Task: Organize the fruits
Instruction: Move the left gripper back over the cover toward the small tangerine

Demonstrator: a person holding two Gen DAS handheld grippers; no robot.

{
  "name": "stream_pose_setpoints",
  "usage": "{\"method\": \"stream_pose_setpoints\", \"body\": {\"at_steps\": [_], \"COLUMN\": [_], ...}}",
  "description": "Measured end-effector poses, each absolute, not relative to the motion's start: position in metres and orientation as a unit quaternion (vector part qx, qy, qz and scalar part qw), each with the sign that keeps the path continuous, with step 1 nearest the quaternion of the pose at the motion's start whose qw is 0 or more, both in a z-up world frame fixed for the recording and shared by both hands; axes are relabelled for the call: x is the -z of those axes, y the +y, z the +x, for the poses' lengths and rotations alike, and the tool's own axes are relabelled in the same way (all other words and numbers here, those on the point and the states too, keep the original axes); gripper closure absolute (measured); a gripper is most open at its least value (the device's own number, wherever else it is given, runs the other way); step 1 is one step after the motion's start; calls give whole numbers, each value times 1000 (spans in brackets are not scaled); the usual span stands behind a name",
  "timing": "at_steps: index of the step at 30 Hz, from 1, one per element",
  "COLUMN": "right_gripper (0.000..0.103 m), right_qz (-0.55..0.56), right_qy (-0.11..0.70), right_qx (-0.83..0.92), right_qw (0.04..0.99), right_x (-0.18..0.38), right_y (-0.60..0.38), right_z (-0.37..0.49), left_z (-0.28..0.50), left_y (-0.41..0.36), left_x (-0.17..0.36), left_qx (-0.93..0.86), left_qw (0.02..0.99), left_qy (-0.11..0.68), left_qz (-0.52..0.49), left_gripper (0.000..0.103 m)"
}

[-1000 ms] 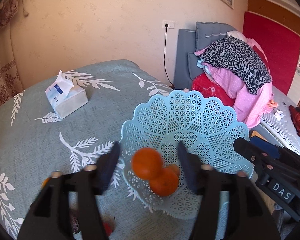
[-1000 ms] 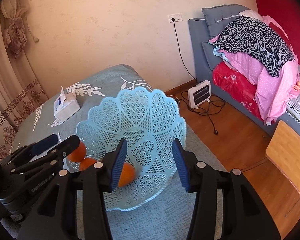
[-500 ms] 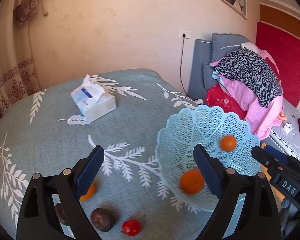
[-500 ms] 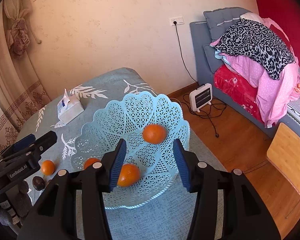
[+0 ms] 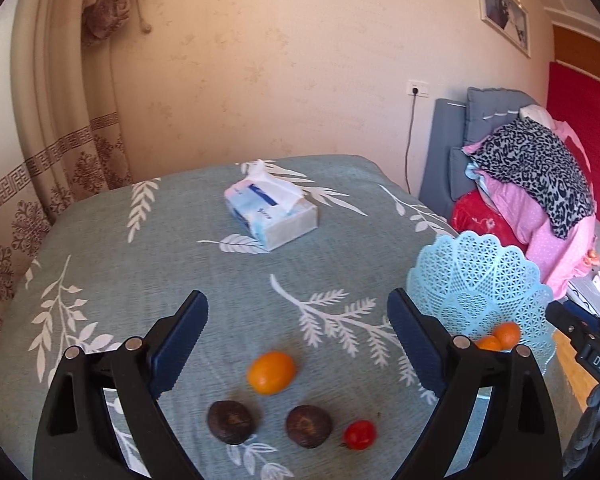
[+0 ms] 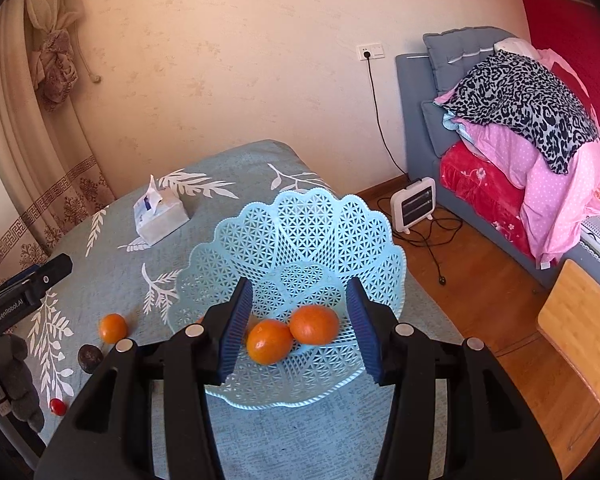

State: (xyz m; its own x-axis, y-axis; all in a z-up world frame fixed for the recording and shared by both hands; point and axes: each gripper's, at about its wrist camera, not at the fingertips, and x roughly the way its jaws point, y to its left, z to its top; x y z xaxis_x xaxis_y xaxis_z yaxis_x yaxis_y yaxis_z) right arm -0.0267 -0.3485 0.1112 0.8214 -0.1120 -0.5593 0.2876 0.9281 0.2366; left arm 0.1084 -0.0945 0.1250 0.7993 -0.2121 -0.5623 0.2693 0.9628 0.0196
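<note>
- Oranges [image 6: 292,334]: two lie touching in the bottom of the pale blue lattice basket [image 6: 300,224], which stands on the leaf-patterned tablecloth [image 5: 140,248]. A bit of orange also shows through the basket's mesh, just left of them; I cannot tell what it is.
- A third orange [image 5: 271,372] lies on the cloth, left of the basket and apart from it.
- Just nearer than that loose orange, in a rough row on the cloth, are two dark brown round fruits [image 5: 231,421] [image 5: 308,426] and a small red tomato [image 5: 359,434]; the tomato is the nearest of the three to the basket.
- Beyond the loose orange, farther up the cloth and well left of the basket, sits a tissue pack [image 5: 271,216].
- The left gripper [image 5: 298,338] hangs over the loose fruit left of the basket. Its jaws have just been opening and stand spread wide with nothing between them.
- The right gripper [image 6: 298,320] is at the basket's near side. Its jaws are parted and grasp nothing, with the two oranges seen in the gap between them.
- A small white heater [image 6: 413,204] stands on the wooden floor, right of the basket.
</note>
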Motion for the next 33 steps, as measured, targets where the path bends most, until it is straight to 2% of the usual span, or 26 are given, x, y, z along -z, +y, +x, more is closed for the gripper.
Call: {"method": "stream_pose_setpoints", "body": {"at_steps": [14,22,25,33], "right_gripper": [53,53,44,44], "right_qz": [137,123,120,107], "right_qy": [282,291,294,302], "right_qx": [74,48,42,26], "right_qw": [947,948,947,947], "right_x": [-115,-112,-108,-104], "right_y": [-322,-306,-301,-288], "right_z": [-28,-26,-24,-22], "left_z": [116,131,136,147], "left_y": [-38,-43,-52,-72], "left_x": [-89,-65,-60,-43], "left_qx": [64,64,72,86], "left_qw": [940,928,925,916], "left_qy": [335,366,371,388], "left_qz": [23,25,33,53], "left_gripper": [13,13,13,13]}}
